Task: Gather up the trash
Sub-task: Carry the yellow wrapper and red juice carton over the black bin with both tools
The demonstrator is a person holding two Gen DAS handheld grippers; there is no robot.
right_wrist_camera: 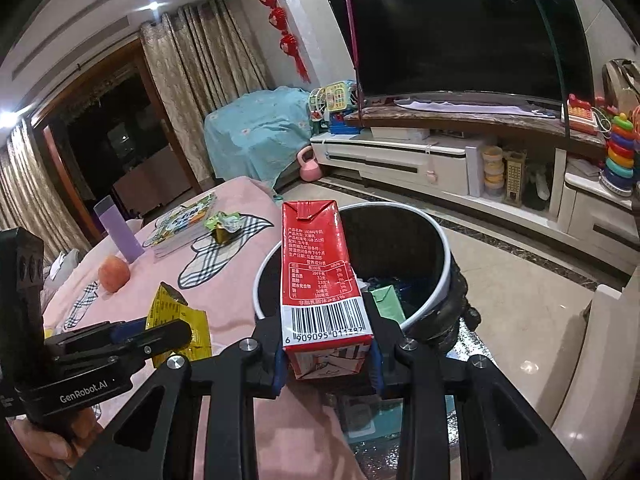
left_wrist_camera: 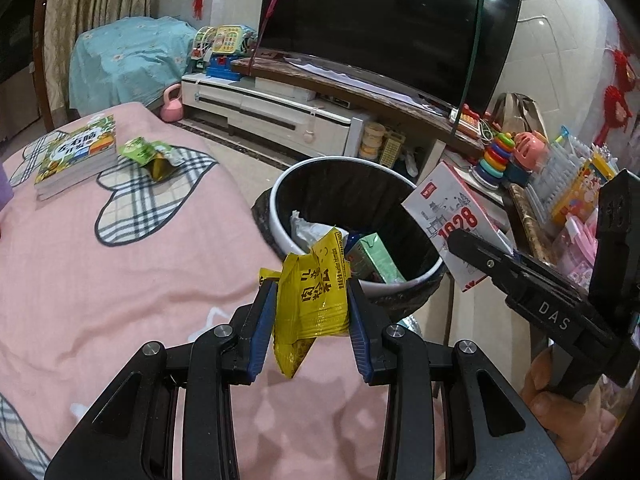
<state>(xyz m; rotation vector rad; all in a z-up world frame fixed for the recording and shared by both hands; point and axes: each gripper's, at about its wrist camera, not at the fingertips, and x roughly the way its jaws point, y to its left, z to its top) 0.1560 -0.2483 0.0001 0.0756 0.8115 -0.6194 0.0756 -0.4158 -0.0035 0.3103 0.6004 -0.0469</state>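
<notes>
The left gripper (left_wrist_camera: 312, 320), black with blue pads, is clenched on a crumpled yellow foil snack wrapper (left_wrist_camera: 312, 300), held near the rim of a round black waste bin with a white rim (left_wrist_camera: 280, 216). The bin already holds a green carton (left_wrist_camera: 374, 258) and some white crumpled trash. On the pink bedspread (left_wrist_camera: 120, 280) behind, a crumpled green and gold wrapper (left_wrist_camera: 154, 156) lies beside a stack of books (left_wrist_camera: 76, 156), not yet collected.

From the right wrist, the right gripper (right_wrist_camera: 326, 364) grasps a red and white milk carton (right_wrist_camera: 320, 280) by its base, held in front of the bin's near rim. An orange round fruit (right_wrist_camera: 114, 274) and a tall lilac cup (right_wrist_camera: 118, 232) rest on the bedspread. Judging by this, two pieces are ready to drop and one wrapper remains.
</notes>
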